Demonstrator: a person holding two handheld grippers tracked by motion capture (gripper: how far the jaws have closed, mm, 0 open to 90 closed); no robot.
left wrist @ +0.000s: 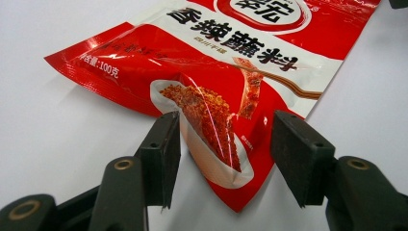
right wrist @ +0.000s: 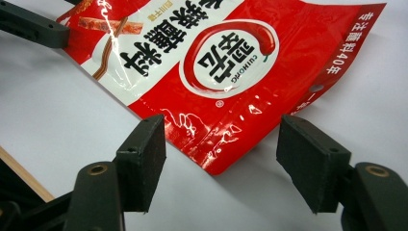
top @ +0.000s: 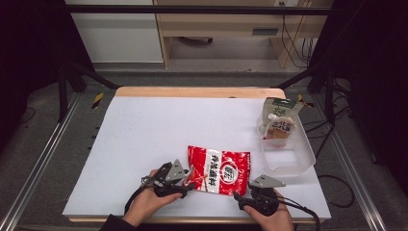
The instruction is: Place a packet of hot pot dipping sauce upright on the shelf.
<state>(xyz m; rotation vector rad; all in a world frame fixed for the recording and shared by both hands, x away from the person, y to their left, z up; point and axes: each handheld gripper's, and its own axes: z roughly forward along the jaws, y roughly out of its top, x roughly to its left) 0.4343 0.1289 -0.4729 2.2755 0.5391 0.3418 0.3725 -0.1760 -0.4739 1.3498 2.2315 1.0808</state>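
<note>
where the white table top (top: pixel 144 125) nears the person's edge, a red seasoning pouch (top: pixel 219 170) lies flat, at about 6 o'clock from the table's centre. the left gripper (top: pixel 188 185) sits at 9 o'clock of the pouch, its jaws parted about halfway and set to either side of the pouch's lower corner (left wrist: pixel 226 144); in the left gripper view the pads stand clear of the foil, with a gap on each side. the right gripper (top: pixel 236 196) sits at 5 o'clock of the pouch, jaws fairly wide, with the opposite corner (right wrist: pixel 216 154) lying between them, not pressed by either pad. each gripper is held in a hand that enters from the bottom edge. at 2 o'clock of the pouch, near the table's right edge, stands a clear plastic tub (top: pixel 293 159) with a second, pale pouch (top: pixel 279 122) leaning upright in its far end.
</note>
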